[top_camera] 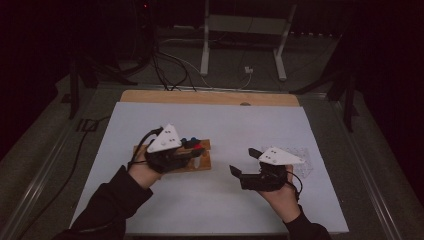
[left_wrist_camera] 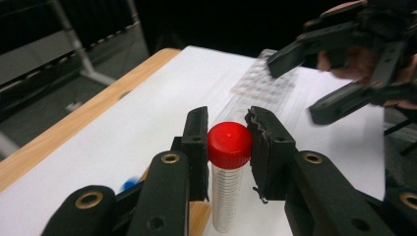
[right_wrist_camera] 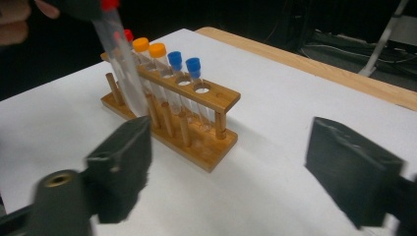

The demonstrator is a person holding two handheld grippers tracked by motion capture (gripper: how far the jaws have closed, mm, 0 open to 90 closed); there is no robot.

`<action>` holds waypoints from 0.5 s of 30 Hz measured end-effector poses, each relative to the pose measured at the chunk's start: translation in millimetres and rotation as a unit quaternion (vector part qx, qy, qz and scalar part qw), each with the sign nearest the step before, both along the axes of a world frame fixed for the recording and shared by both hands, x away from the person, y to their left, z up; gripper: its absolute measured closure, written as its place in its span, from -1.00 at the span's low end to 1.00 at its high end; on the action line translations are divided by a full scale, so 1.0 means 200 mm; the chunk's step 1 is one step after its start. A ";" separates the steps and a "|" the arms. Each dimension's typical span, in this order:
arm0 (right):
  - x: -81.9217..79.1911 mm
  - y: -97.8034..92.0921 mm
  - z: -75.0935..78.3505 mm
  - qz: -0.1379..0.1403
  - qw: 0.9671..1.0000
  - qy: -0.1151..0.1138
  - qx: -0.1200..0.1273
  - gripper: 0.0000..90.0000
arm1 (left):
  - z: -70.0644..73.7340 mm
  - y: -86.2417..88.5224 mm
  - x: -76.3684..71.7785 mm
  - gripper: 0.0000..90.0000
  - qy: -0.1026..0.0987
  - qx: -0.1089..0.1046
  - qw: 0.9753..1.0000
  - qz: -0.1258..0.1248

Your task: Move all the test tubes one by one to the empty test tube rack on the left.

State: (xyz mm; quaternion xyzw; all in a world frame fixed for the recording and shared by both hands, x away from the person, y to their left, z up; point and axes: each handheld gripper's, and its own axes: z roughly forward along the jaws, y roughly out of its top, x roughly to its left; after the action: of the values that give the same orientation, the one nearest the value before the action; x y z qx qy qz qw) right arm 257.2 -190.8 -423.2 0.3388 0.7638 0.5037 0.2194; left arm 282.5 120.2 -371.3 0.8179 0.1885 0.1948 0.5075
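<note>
honestly the thing to watch is that red-capped tube: it's pinched by its cap between the jaws of the left gripper and, in the right gripper view, hangs tilted in the air just in front of the near end of the wooden rack, lower end by the front rail. the hold is only on the smooth round cap, so i'd guess the tube could swivel or slide out if the hand twists, and a clear plastic tube that drops there would bounce off the rack or roll across the white table sheet. because it's leaning, the bottom could also catch the top rail instead of finding a hole, or knock the neighbours, the orange-capped tubes and blue-capped tubes standing in the back row, and that light rack might tip or skid. two empty holes sit at the far right end, so it isn't obvious which slot is meant. the right gripper is held wide open with nothing in it, well off to the side near a clear plastic tray, so it isn't steadying the rack, which makes a shove more likely to move it.
</note>
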 end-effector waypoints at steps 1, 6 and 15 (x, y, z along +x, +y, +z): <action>0.00 0.00 0.00 -0.004 1.000 -0.001 0.003 -0.72 | 0.00 0.03 0.00 0.60 -0.001 -0.002 1.000 0.007; 0.01 -0.01 0.00 0.009 1.000 0.005 0.012 -0.96 | 0.02 0.18 -0.03 0.60 -0.009 0.001 0.999 0.040; 0.00 -0.02 0.01 0.020 1.000 0.002 0.016 -1.00 | 0.03 0.41 -0.01 0.60 -0.011 -0.001 0.993 0.114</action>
State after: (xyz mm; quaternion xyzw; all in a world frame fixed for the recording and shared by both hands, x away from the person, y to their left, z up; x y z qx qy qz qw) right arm 257.2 -194.2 -422.1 0.3275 0.7627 0.5197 0.2025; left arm 279.6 202.0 -365.3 0.7886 0.2747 0.2604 0.4846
